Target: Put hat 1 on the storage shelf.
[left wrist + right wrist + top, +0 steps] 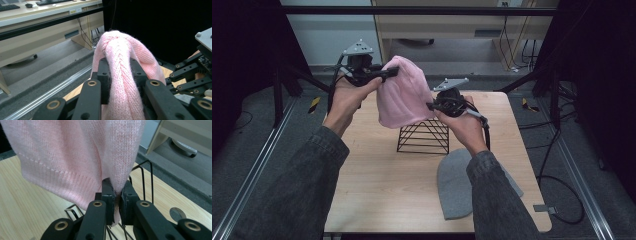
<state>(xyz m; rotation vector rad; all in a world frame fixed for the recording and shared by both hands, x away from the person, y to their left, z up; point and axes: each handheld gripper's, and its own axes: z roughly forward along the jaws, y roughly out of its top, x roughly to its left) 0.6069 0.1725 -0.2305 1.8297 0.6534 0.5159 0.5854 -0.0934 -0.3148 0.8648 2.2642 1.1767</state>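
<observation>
A pink knitted hat (402, 95) hangs in the air above the table, stretched between both grippers. My left gripper (388, 73) is shut on the hat's upper part, and in the left gripper view a thick bunch of pink knit (120, 75) fills the space between the jaws. My right gripper (432, 106) is shut on the hat's lower ribbed edge (117, 182), the jaws pinching a thin fold. A black wire rack (424, 136) stands on the table directly below the hat. A grey knitted hat (452, 182) lies flat near the front right, partly hidden by the right sleeve.
The wooden table (377, 180) has bare surface at the front left. Black frame bars and metal rails (257, 165) run along both sides. A wooden desk (37, 15) with a keyboard stands beyond the table, cables trailing on the floor.
</observation>
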